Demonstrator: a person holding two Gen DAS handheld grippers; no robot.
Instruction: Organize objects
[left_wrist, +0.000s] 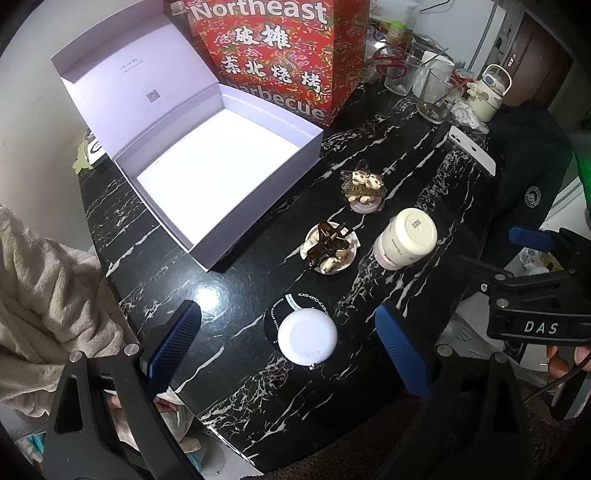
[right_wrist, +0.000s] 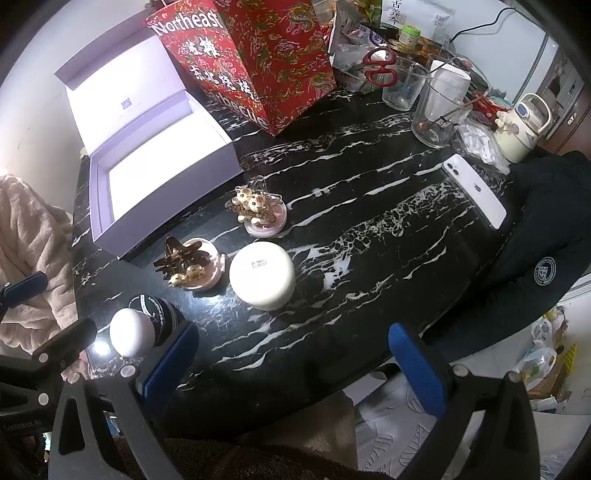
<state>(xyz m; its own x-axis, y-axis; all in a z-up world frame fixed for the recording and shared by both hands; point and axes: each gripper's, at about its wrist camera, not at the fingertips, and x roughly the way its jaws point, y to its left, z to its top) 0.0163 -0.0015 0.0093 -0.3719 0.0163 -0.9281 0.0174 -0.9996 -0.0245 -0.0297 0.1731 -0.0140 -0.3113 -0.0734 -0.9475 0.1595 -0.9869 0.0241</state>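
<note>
An open white box (left_wrist: 221, 162) (right_wrist: 162, 177) with its lid raised sits at the back left of the black marble table (left_wrist: 406, 155) (right_wrist: 369, 236). In front of it lie a white-capped black jar (left_wrist: 307, 338) (right_wrist: 133, 331), a cream jar (left_wrist: 406, 236) (right_wrist: 262, 275), a pink dish holding a brown hair claw (left_wrist: 328, 248) (right_wrist: 188, 266), and a pink dish with a bear clip (left_wrist: 364, 186) (right_wrist: 258, 210). My left gripper (left_wrist: 288, 354) is open just in front of the white-capped jar. My right gripper (right_wrist: 291, 363) is open near the table's front edge, with nothing between its fingers.
A red barbecue bag (left_wrist: 280, 55) (right_wrist: 255, 62) stands behind the box. Glass cups (right_wrist: 439, 110), red scissors (right_wrist: 380, 66), a small kettle (right_wrist: 521, 125) and a white phone (right_wrist: 476, 190) crowd the back right. A dark jacket (right_wrist: 535, 251) drapes the right edge; a beige blanket (left_wrist: 44, 295) lies left.
</note>
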